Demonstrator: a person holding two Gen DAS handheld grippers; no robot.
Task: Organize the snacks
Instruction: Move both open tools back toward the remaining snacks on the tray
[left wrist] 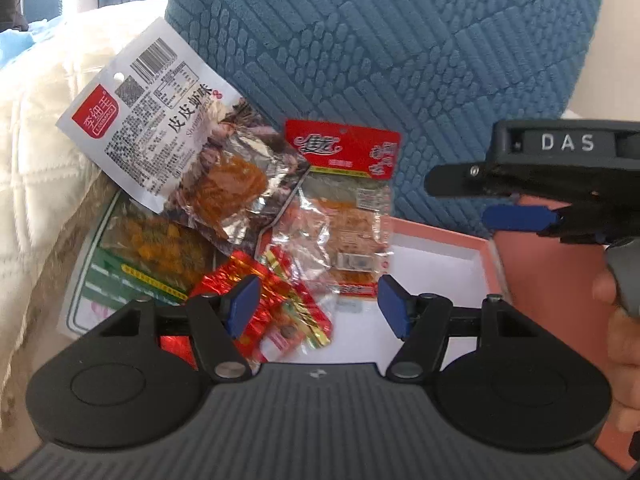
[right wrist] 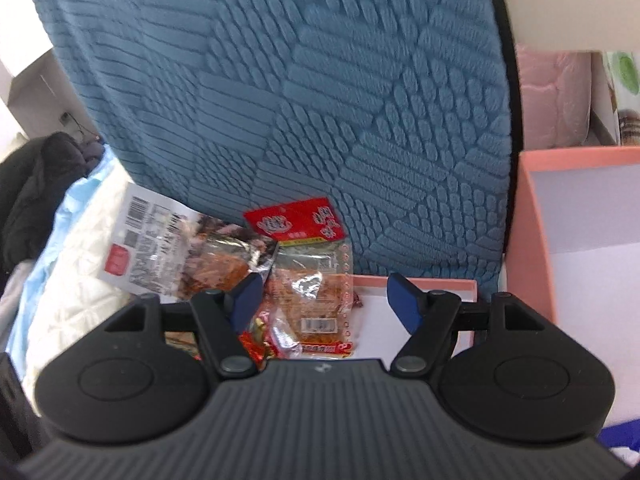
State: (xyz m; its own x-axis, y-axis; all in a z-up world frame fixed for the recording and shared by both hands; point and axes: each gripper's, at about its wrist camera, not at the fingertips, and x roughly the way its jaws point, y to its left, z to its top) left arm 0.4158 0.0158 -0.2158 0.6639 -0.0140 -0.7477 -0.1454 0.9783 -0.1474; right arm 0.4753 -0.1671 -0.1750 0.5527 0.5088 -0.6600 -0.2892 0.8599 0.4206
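Nearest us, our left gripper [left wrist: 314, 306] hangs over the pink box [left wrist: 486, 256], jaws spread wide and holding nothing, one pad just at the red foil candy packet [left wrist: 276, 304]. Our right gripper [right wrist: 326, 302] too is released, empty, above that box. The risk: the snack pile only half sits in the box, so a careless nudge could send the slick shrimp snack bag [left wrist: 160, 132] sliding off the box's far edge. Beyond it, the red-topped packet [left wrist: 344, 208] leans on the blue cushion [left wrist: 380, 52].
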